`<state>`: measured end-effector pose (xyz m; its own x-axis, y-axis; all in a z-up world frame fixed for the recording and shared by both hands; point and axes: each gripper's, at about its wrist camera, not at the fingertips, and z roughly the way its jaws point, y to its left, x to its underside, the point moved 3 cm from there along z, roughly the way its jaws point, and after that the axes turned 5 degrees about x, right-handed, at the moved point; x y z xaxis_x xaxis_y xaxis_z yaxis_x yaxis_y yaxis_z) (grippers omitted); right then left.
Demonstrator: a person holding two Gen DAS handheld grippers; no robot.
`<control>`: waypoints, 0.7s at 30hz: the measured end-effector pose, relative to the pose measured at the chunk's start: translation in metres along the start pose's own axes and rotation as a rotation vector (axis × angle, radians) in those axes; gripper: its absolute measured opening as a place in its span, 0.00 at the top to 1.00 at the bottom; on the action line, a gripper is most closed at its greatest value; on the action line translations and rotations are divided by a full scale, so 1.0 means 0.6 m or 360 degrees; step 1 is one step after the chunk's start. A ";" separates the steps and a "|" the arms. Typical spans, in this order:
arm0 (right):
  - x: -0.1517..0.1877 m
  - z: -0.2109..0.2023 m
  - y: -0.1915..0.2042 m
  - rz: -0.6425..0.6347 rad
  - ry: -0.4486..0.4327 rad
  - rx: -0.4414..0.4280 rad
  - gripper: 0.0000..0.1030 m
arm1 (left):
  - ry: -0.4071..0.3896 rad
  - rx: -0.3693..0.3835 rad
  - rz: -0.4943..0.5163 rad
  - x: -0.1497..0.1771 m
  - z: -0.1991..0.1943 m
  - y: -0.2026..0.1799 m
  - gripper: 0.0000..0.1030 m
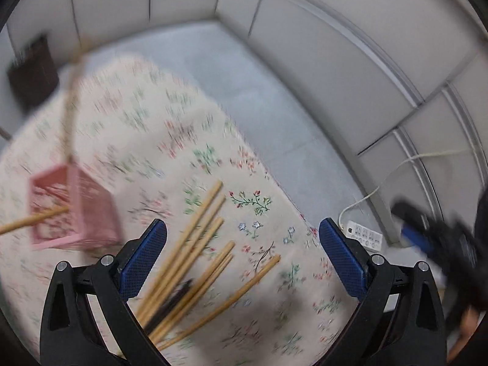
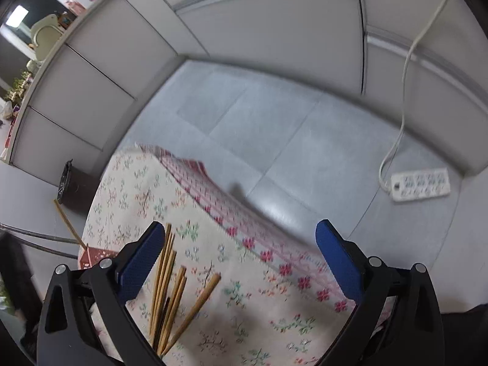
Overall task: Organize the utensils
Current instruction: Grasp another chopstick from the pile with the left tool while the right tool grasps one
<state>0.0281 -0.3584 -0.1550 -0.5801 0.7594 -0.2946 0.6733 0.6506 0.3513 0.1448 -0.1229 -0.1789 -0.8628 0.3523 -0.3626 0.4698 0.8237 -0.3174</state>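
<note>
Mid-sort: both jaws open, empty. Chopsticks (image 1: 195, 262) loose on tabletop (image 1: 274, 320); next grab one for pink holder (image 1: 70, 210).

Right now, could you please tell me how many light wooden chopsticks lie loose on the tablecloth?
6 chopsticks: five bunched together, one apart to the right, all on the tablecloth. Lower ends hide behind the left claw, so more are possible.

Black hand-held gripper (image 1: 243, 228), blue textured pads (image 1: 343, 257)
</note>
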 end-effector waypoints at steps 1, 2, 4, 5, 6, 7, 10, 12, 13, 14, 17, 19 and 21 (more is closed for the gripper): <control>0.006 0.014 -0.002 0.0023 0.0079 -0.0026 0.07 | 0.0020 -0.0015 -0.0027 -0.007 0.019 0.008 0.07; 0.013 0.023 0.001 0.0030 0.0131 -0.0039 0.07 | 0.0030 -0.0078 -0.0055 -0.014 0.042 0.021 0.09; 0.022 0.039 0.002 0.0036 0.0215 -0.0048 0.07 | 0.0042 -0.0136 -0.0101 -0.024 0.075 0.043 0.18; 0.026 0.043 0.003 0.0037 0.0236 -0.0046 0.07 | 0.0056 -0.0119 -0.0125 -0.027 0.085 0.051 0.26; 0.029 0.048 0.002 0.0044 0.0260 -0.0044 0.07 | 0.0073 -0.0105 -0.0149 -0.031 0.094 0.059 0.34; 0.031 0.053 0.003 0.0054 0.0276 -0.0042 0.07 | 0.0085 -0.0105 -0.0160 -0.035 0.103 0.064 0.39; 0.041 0.077 0.003 0.0077 0.0368 -0.0043 0.07 | 0.0128 -0.0148 -0.0113 -0.046 0.131 0.068 0.51; 0.047 0.087 0.005 0.0086 0.0422 -0.0056 0.07 | 0.0142 -0.0177 -0.0080 -0.050 0.145 0.069 0.60; 0.052 0.091 0.007 0.0084 0.0448 -0.0060 0.07 | 0.0152 -0.0183 -0.0068 -0.052 0.150 0.070 0.61; 0.054 0.094 0.008 0.0080 0.0459 -0.0059 0.07 | 0.0172 -0.0185 -0.0059 -0.053 0.157 0.072 0.65; 0.060 0.098 0.013 0.0057 0.0482 -0.0060 0.07 | 0.0212 -0.0214 -0.0030 -0.051 0.171 0.075 0.73; 0.062 0.099 0.016 0.0058 0.0486 -0.0063 0.07 | 0.0238 -0.0240 -0.0012 -0.044 0.175 0.071 0.74; 0.061 0.100 0.015 0.0058 0.0485 -0.0061 0.07 | 0.0235 -0.0275 0.0009 -0.042 0.174 0.072 0.81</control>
<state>0.0404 -0.3240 -0.2157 -0.6704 0.7420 -0.0033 0.6819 0.6178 0.3915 0.2064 -0.1429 -0.2748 -0.8840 0.4082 -0.2278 0.4469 0.8809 -0.1560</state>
